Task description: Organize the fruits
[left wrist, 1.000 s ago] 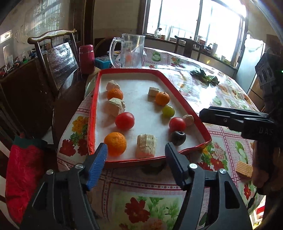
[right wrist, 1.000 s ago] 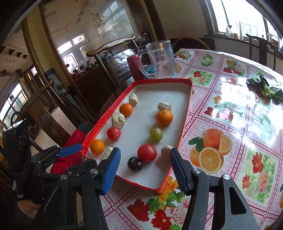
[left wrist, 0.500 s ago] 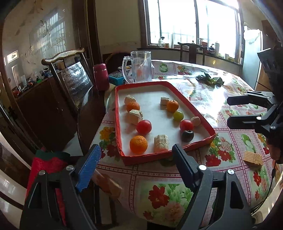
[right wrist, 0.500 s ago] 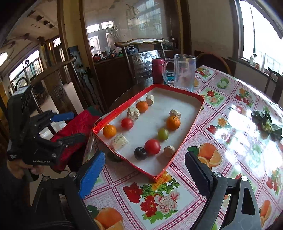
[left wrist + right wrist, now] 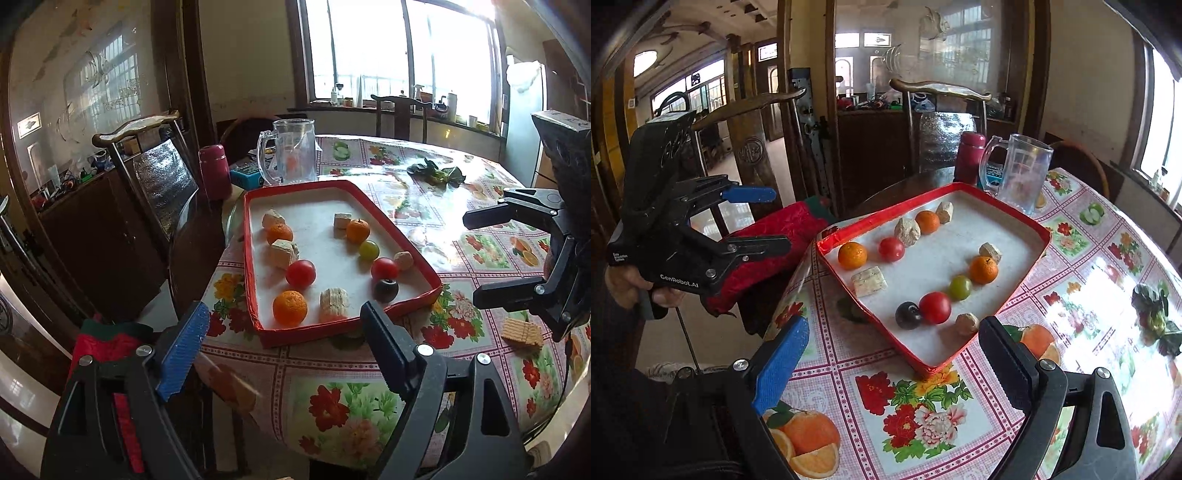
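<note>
A red-rimmed tray point(image 5: 255, 310) point(image 5: 1043, 236) on the flowered table holds two rows: oranges point(image 5: 290, 309) point(image 5: 852, 255), red tomatoes point(image 5: 300, 273) point(image 5: 935, 307), a green fruit point(image 5: 369, 249) point(image 5: 960, 287), a dark plum point(image 5: 385, 290) point(image 5: 908, 315) and several pale biscuit pieces point(image 5: 334, 303) point(image 5: 869, 282). My left gripper point(image 5: 284, 350) is open and empty, held off the table's near edge; it also shows in the right wrist view point(image 5: 764, 218). My right gripper point(image 5: 890, 365) is open and empty above the tablecloth before the tray corner; it also shows in the left wrist view point(image 5: 476, 258).
A clear glass mug point(image 5: 290, 151) point(image 5: 1019, 173), a maroon flask point(image 5: 215, 171) point(image 5: 969, 153) and a blue box point(image 5: 245, 175) stand behind the tray. A wafer point(image 5: 521, 332) lies on the cloth at right. Green leaves point(image 5: 436, 173) point(image 5: 1156, 314) lie farther back. Wooden chairs point(image 5: 147, 166) and a red cushion point(image 5: 768, 236) flank the table.
Both grippers have pulled back and away from the tray; the tray looks smaller and farther in both views. Both stay open and empty. The fruits have not moved.
</note>
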Demonstrator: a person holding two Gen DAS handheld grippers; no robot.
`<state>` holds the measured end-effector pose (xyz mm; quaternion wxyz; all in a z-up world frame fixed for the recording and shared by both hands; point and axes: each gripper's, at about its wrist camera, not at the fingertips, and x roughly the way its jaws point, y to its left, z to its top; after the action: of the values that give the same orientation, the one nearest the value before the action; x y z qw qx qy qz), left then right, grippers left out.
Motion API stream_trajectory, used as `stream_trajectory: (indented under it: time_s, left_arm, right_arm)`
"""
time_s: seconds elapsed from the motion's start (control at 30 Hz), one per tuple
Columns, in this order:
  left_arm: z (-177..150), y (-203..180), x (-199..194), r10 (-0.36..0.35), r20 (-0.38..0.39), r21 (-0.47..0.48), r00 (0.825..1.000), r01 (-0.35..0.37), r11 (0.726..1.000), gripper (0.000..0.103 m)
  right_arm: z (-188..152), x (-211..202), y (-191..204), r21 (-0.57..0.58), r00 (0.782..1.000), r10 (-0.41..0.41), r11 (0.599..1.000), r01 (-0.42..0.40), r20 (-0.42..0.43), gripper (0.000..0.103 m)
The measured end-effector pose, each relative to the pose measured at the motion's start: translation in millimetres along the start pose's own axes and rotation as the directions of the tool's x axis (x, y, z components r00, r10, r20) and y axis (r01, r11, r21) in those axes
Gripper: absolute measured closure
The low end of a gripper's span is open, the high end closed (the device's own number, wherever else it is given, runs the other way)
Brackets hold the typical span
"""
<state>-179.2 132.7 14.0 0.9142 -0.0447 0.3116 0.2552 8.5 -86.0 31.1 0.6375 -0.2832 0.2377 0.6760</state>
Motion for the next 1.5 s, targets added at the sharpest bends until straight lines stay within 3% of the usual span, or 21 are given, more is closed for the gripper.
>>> stream_trajectory:
  time_s: [0.6,0.83,1.5]
  left_arm:
    - [-2,-10,0,-0.001,0.005,0.032,1.0,0.0,0.999,0.018]
    - [-4,-7,0,-0.014,0.008,0.016,1.0,0.014,1.0,0.002]
    - [-6,5,1,-0.011,0.018,-0.036,1.0,0.012,0.999,0.002]
  right_arm:
    - [1,12,6,-0.035,1.0,-0.01,0.999,0.01,-0.01,0.009]
    - [2,12,9,-0.047,1.0,0.002,0.999,-0.002,-0.007,0.009]
    - [6,17,12,-0.06,1.0,0.007,0.998,-0.008,-0.011,0.009]
